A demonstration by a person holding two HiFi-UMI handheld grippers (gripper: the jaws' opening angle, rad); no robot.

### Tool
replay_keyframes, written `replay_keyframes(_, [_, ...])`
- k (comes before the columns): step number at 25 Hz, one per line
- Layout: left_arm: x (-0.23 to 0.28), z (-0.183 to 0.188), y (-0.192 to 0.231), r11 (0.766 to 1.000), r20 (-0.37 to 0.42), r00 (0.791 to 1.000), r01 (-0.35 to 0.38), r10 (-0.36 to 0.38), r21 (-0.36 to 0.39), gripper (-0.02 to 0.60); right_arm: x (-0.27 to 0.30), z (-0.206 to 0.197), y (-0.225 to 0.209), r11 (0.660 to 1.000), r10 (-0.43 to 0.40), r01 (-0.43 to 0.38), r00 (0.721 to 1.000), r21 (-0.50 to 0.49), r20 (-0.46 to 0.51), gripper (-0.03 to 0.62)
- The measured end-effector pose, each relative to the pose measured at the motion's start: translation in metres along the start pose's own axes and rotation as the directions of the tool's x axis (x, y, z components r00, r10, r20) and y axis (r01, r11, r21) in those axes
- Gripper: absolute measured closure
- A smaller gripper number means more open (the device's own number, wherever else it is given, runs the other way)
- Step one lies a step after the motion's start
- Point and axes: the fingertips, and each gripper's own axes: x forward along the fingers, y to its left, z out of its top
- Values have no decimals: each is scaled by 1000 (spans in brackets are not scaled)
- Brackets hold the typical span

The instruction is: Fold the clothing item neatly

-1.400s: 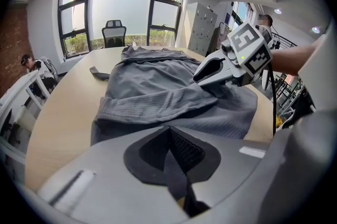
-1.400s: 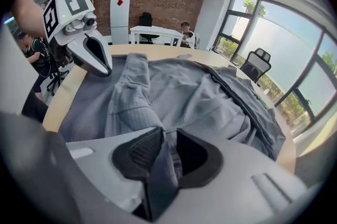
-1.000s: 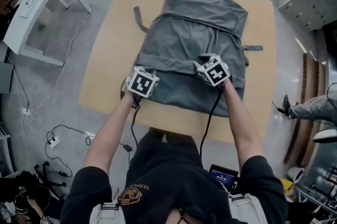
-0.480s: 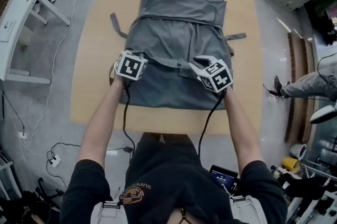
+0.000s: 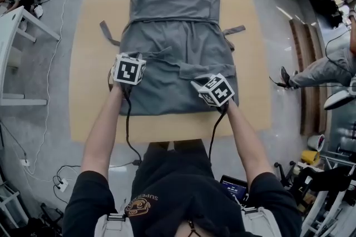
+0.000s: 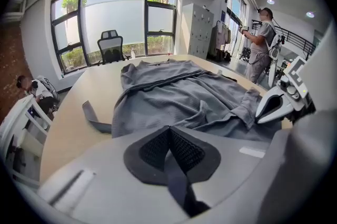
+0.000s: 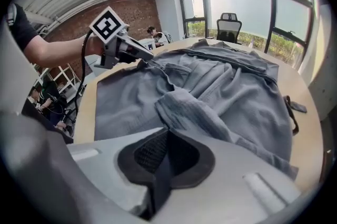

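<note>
A grey robe-like garment [image 5: 172, 24] lies spread on the wooden table [image 5: 89, 35], collar at the far end, with a tie strap [image 5: 107, 33] sticking out at its left side. My left gripper [image 5: 135, 58] is at the garment's left edge, shut on a raised fold of the cloth [image 6: 202, 107] that runs right up to the closed jaws [image 6: 168, 128]. My right gripper [image 5: 199, 79] is over the lower right part. Its jaws have just been closing and now pinch a bunched ridge of the grey cloth [image 7: 181, 102]. The right gripper view also shows the left gripper [image 7: 150, 61].
A second tie strap [image 5: 233, 30] pokes out at the garment's right side. A white desk [image 5: 11, 35] and floor cables [image 5: 61, 169] are at the left. An office chair [image 6: 110, 44] stands beyond the table's far end. A person [image 6: 260, 44] stands to the right.
My right gripper has shifted toward the near right part of the garment and closed on a fold. My left gripper has moved farther up the left edge, taking its fold along.
</note>
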Motion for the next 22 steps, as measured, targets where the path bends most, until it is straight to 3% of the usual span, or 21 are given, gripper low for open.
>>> replay_keyframes(5, [-3,1,-72,986,-29,992,124,-121,112,574,-6,14,-37,996,-87,87,994,14,59,588])
replay_keyframes(8, [9,1,-124,960,-75,973,228,-218,164,574,-12,30,-59,994,-107,106,990,9,95,588])
replay_keyframes(11, [22,12,-167,934,-109,956,288,-271,209,574,-13,41,-81,993,-118,117,985,16,125,588])
replay_keyframes(16, [46,38,-209,920,-122,953,301,-279,250,574,-30,56,-112,990,-133,117,964,80,232,588])
replay_keyframes(22, [83,55,-209,922,-166,966,239,-196,303,574,-81,39,-133,990,-120,92,948,107,296,588])
